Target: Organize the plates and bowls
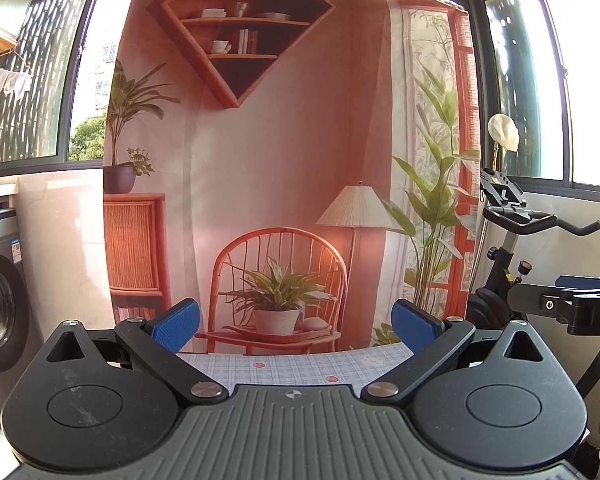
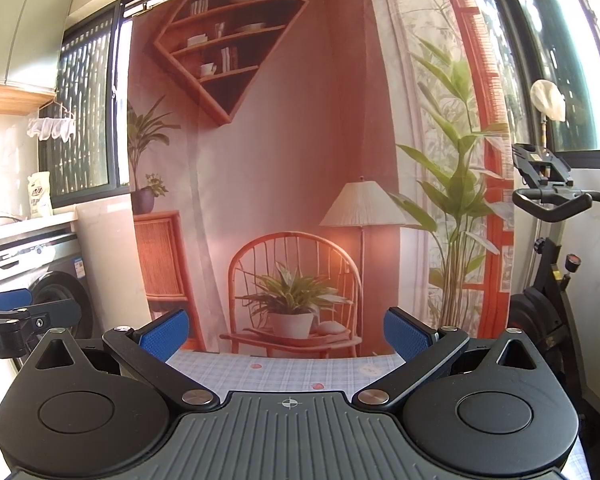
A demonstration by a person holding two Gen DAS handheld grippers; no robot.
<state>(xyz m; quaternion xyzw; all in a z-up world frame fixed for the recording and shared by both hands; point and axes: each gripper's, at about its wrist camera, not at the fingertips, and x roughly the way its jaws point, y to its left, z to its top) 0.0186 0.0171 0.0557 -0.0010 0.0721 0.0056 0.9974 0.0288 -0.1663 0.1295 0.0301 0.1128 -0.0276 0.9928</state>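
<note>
No plates or bowls show in either view. My left gripper (image 1: 296, 326) is open and empty, held level above the far part of a table with a blue-checked cloth (image 1: 284, 368). My right gripper (image 2: 286, 332) is open and empty too, above the same cloth (image 2: 292, 372). Each gripper shows in the other's view: the right one at the right edge of the left wrist view (image 1: 580, 300), the left one at the left edge of the right wrist view (image 2: 8, 312). Both cameras look at the backdrop, not down at the table.
A printed backdrop (image 1: 260, 160) with a painted shelf, chair and plants hangs just behind the table. A washing machine (image 1: 0, 300) stands at the left and an exercise bike (image 1: 520, 240) at the right. Windows run along both sides.
</note>
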